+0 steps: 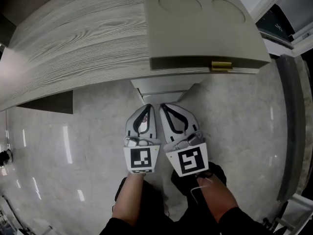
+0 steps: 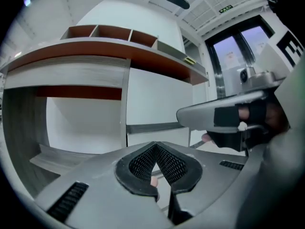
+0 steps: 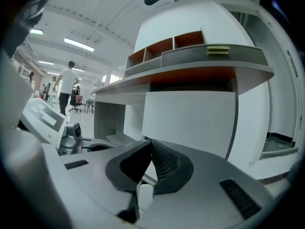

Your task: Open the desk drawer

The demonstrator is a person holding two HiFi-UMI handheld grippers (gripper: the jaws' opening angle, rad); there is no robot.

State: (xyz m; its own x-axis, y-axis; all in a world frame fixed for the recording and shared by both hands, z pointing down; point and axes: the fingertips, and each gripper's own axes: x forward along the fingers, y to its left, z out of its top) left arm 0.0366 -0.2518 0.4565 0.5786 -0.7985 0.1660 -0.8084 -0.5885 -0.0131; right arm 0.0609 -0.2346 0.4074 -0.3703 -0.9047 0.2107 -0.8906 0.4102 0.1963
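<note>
left gripper (image 1: 147,107): fingers pressed together, empty | right gripper (image 1: 164,107): same | white flat-fronted desk drawer (image 2: 157,99): closed, under grey wood-grain tabletop (image 1: 78,38), straight ahead of both, long axis crosswise | nearer hand: neither, judged

The left hand (image 1: 131,196) and right hand (image 1: 215,192) hold the left tool (image 1: 147,106) and right tool (image 1: 163,106) side by side, close together, pointing forward, each with jaws pressed fully together.
</note>
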